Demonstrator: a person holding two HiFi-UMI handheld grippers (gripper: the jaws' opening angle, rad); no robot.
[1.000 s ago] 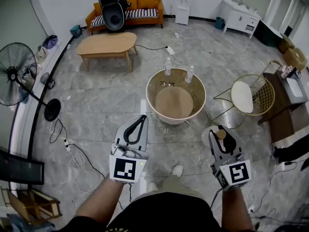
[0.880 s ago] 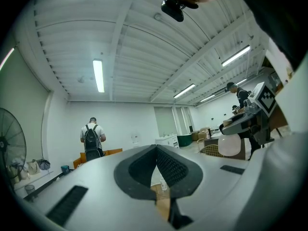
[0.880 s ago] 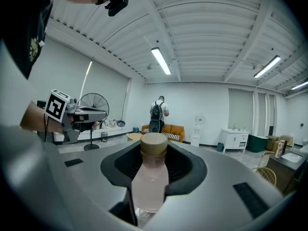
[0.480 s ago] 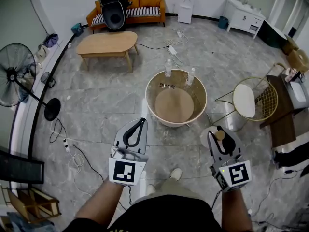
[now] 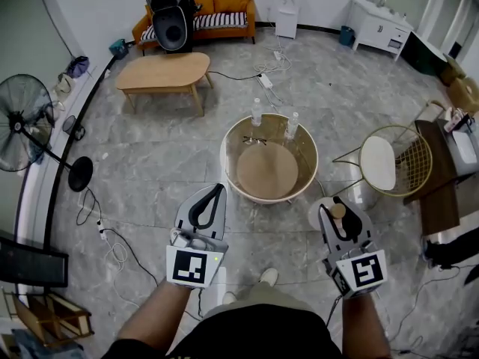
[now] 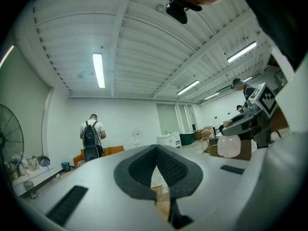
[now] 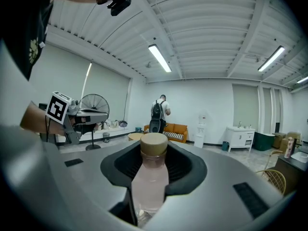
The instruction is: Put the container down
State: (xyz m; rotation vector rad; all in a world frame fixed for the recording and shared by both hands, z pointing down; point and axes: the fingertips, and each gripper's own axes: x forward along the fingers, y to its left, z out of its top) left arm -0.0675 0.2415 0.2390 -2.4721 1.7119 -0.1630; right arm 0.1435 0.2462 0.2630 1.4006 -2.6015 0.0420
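The container point(image 7: 150, 179) is a translucent pinkish bottle with a tan cap. It stands upright between the jaws of my right gripper point(image 7: 154, 153), which is shut on it. In the head view the right gripper point(image 5: 338, 209) holds the container point(image 5: 326, 214) over the floor, just short of the round glass table point(image 5: 225, 155). My left gripper point(image 5: 216, 188) is level with it on the left, its tips touching and nothing between them. The left gripper view shows the left gripper point(image 6: 157, 148) shut, with the held container point(image 6: 229, 146) off to the right.
Two water bottles point(image 5: 257, 112) point(image 5: 293, 125) and a pair of eyeglasses point(image 5: 253, 140) are on the round table. A wire chair point(image 5: 393, 159) stands to its right. A wooden coffee table point(image 5: 163, 72), a standing fan point(image 5: 30, 122) and floor cables point(image 5: 112, 238) are on the left.
Both grippers have moved forward toward the round table, which now lies closer in front of them. The right grip on the container and the shut left jaws are unchanged.
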